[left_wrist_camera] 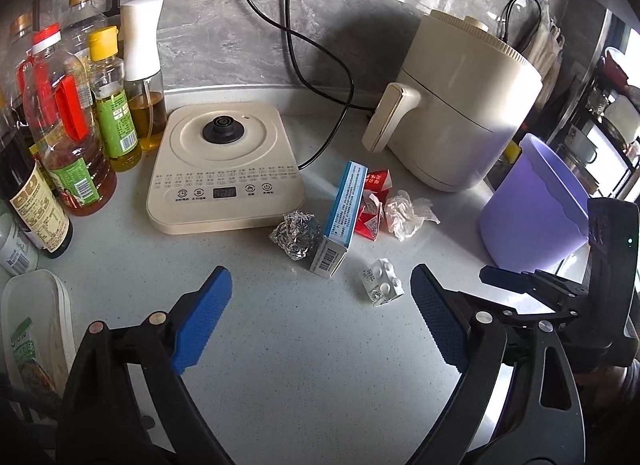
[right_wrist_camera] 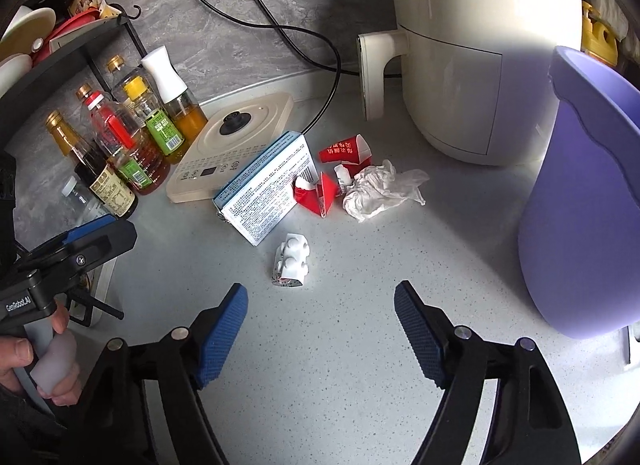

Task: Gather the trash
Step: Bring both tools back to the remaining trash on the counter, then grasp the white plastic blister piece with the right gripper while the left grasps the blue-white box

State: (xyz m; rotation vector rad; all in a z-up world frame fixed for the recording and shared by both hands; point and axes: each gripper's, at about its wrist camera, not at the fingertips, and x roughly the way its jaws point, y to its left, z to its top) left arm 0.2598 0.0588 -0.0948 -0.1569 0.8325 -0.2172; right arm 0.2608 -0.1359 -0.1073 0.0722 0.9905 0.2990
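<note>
Trash lies on the speckled counter: a crumpled foil ball (left_wrist_camera: pixel 297 236), a blue-and-white medicine box (left_wrist_camera: pixel 341 214) (right_wrist_camera: pixel 266 188), torn red paper cartons (left_wrist_camera: pixel 373 203) (right_wrist_camera: pixel 345 151), a crumpled white tissue (left_wrist_camera: pixel 408 214) (right_wrist_camera: pixel 378 189) and a small white pill blister (left_wrist_camera: pixel 382 282) (right_wrist_camera: pixel 291 261). A purple bin (left_wrist_camera: pixel 532 205) (right_wrist_camera: pixel 584 201) stands at the right. My left gripper (left_wrist_camera: pixel 322 319) is open and empty, just short of the box and blister. My right gripper (right_wrist_camera: pixel 320 329) is open and empty, just behind the blister.
A cream kettle base (left_wrist_camera: pixel 224 169) (right_wrist_camera: pixel 236 137) sits behind the trash, with oil and sauce bottles (left_wrist_camera: pixel 68 133) (right_wrist_camera: pixel 128 145) at the left. A cream air fryer (left_wrist_camera: pixel 460 105) (right_wrist_camera: pixel 480 53) stands at the back right, with black cords (left_wrist_camera: pixel 320 77). A white lidded tub (left_wrist_camera: pixel 36 329) is at the near left.
</note>
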